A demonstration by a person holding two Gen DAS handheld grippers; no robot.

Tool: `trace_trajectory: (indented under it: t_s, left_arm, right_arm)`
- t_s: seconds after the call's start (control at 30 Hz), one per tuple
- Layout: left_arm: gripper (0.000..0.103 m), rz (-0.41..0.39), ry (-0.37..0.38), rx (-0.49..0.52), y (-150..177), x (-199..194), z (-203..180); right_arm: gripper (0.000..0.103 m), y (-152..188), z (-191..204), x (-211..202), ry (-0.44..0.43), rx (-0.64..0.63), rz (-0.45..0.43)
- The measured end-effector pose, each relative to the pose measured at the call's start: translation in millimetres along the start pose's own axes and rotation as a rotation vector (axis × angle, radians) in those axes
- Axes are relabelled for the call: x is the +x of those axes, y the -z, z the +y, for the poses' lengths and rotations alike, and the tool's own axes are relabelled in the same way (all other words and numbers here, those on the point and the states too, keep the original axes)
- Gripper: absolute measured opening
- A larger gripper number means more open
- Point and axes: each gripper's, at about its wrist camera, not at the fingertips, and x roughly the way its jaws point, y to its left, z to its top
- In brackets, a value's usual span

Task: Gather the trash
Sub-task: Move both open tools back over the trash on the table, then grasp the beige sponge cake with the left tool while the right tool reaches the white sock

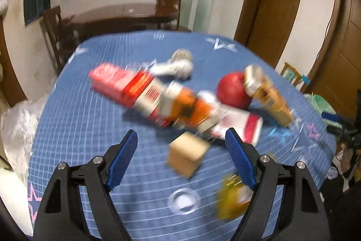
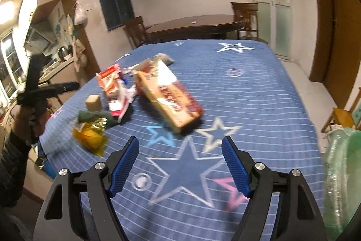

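Trash lies on a blue star-patterned tablecloth [image 1: 79, 128]. In the left wrist view my left gripper [image 1: 181, 139] is open and empty above a small tan cube [image 1: 187, 154]. Beyond it lie red and white cartons [image 1: 126, 85], an orange packet [image 1: 187, 105], a red apple [image 1: 233, 89], a tan box [image 1: 270, 96], crumpled white paper [image 1: 176, 68] and a yellow wrapper [image 1: 232, 198]. In the right wrist view my right gripper [image 2: 180, 146] is open and empty, just short of a long tan and red box [image 2: 169, 94]. The yellow wrapper [image 2: 90, 137] and cube [image 2: 93, 103] lie to its left.
A green plastic bag [image 2: 340, 173] hangs at the table's right edge. White plastic [image 1: 15, 128] lies off the left edge. A dark wooden table [image 2: 194, 26] and chairs stand behind. The other gripper [image 2: 33, 87] shows at the left of the right wrist view.
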Motion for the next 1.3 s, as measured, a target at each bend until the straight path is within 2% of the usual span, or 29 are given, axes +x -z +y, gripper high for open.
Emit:
trace_trajectory:
  t_s: [0.2,0.37,0.5,0.6,0.8,0.93,1.07,1.3]
  left_arm:
    - [0.076,0.113,0.058,0.050,25,37,15]
    - [0.076,0.123,0.099,0.091,24,52,8]
    - [0.072,0.124,0.108,0.109,16,60,3]
    - [0.062,0.131,0.116,0.107,12,65,3]
    - [0.043,0.135,0.149,0.117,10,69,-4]
    - [0.041,0.140,0.158,0.110,4,74,-10]
    - [0.039,0.150,0.178,0.102,4,79,-6]
    - [0.039,0.165,0.223,0.074,-3,88,-1]
  right_arm:
    - [0.076,-11,25,19,-0.039,-0.020,0.024]
    - [0.076,-23,43,38,-0.073,-0.037,0.043]
    - [0.076,-40,59,54,-0.113,-0.056,0.054]
    - [0.076,-57,73,64,-0.135,-0.085,0.058]
    - [0.076,-117,94,101,-0.132,-0.168,0.105]
    - [0.073,-162,107,142,-0.133,-0.229,0.188]
    - [0.068,-206,122,201,-0.121,-0.279,0.313]
    - [0.065,-239,148,298,-0.055,-0.375,0.520]
